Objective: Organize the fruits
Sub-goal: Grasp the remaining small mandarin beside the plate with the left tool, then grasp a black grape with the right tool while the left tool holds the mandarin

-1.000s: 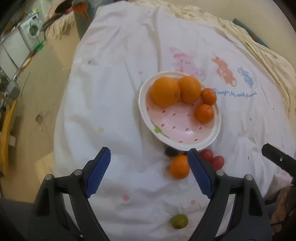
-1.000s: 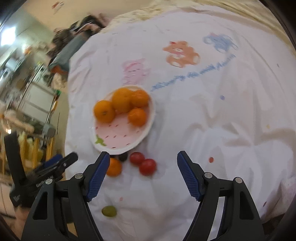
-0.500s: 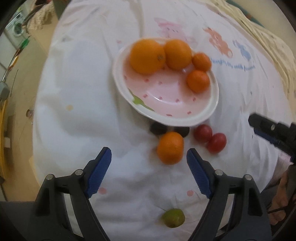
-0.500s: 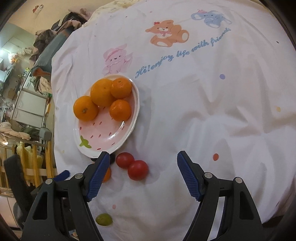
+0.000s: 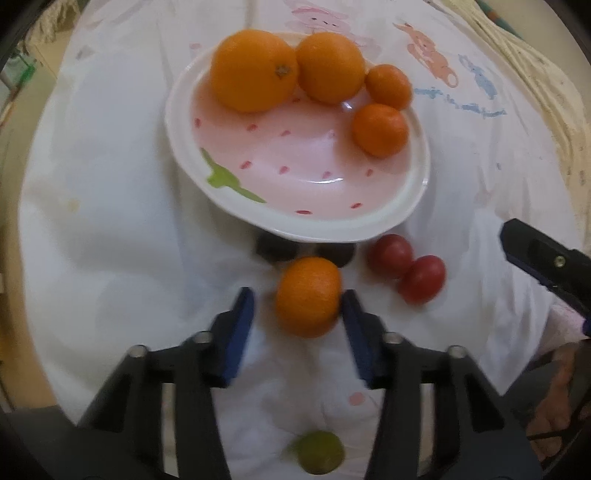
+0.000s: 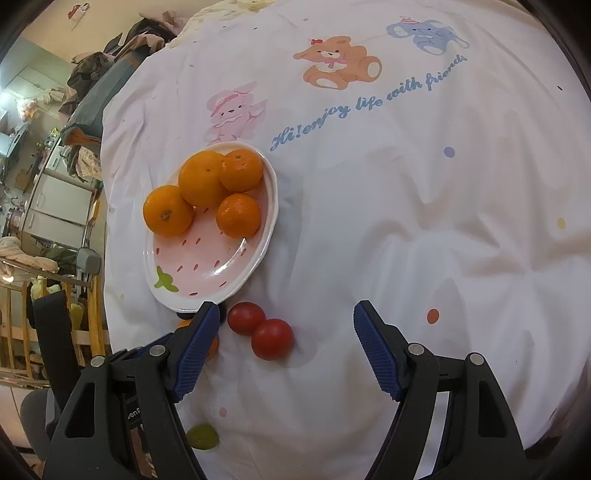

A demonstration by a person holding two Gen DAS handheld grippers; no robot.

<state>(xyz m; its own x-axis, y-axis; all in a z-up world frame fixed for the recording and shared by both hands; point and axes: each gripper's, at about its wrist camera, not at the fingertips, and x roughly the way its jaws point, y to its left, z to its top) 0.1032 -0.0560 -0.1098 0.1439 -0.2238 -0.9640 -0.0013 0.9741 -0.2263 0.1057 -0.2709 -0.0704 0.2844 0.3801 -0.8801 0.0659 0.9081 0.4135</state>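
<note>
Four oranges [image 5: 255, 70] in pink plate [image 5: 303, 221]; fifth orange [image 5: 308, 297], two tomatoes [image 5: 406, 267] just outside.

A white bedsheet [image 6: 424, 229] printed with cartoon animals spreads ahead of the tongs. A brown teddy bear [image 6: 336, 61] and a blue elephant [image 6: 428, 31] sit far ahead, above the blue script "Hi! enjoy life with friends" [image 6: 365, 103], with a pink bunny [image 6: 232, 110] ahead to the left. Coloured dots [image 6: 433, 315] speckle the cloth. Off to the far left, heaped clothes [image 6: 103, 74] top pale cabinets [image 6: 55, 199], beside a wooden railing [image 6: 22, 332]. A cream quilt [image 5: 535, 85] edges the sheet.
</note>
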